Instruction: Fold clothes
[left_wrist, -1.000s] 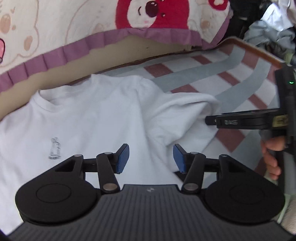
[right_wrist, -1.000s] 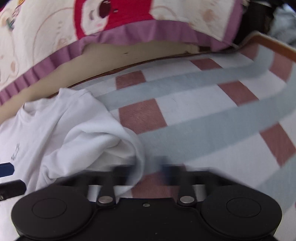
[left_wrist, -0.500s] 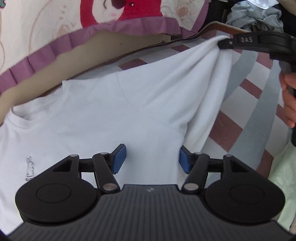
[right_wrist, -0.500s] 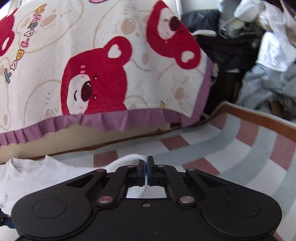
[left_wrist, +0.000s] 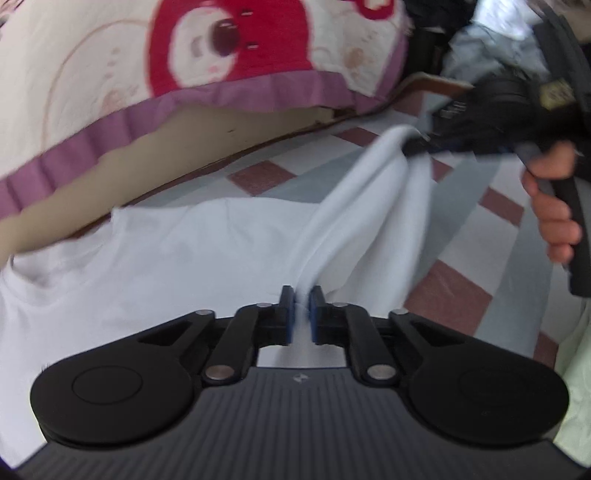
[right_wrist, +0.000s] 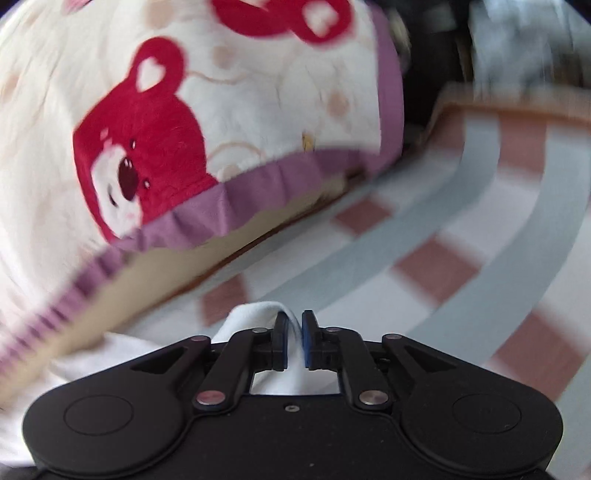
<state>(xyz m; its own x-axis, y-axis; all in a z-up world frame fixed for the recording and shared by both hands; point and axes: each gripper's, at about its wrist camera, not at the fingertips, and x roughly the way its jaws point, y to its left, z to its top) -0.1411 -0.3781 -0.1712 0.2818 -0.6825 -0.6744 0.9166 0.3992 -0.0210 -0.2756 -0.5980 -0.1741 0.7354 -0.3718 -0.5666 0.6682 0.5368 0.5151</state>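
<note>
While both grippers pinch it, white T-shirt (left_wrist: 207, 251) stretches taut, creased.

black left gripper (left_wrist: 302, 312) with blue pads (left_wrist: 290, 317), silver pivot screws, ribbed grey body; bare-skinned right hand (left_wrist: 552, 206).

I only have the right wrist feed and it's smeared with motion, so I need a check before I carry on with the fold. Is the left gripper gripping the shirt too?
Observer: Yes. The left gripper is shut on a pinch of the white T-shirt.
Operator: Is the cloth between the two grippers slack or tight?
Observer: From the left view it runs as a raised ridge from that pinch up to the right gripper, lifted off the striped bed sheet.
Operator: And the rest of the shirt?
Observer: It lies spread on the sheet to the left, below the bear blanket.
</note>
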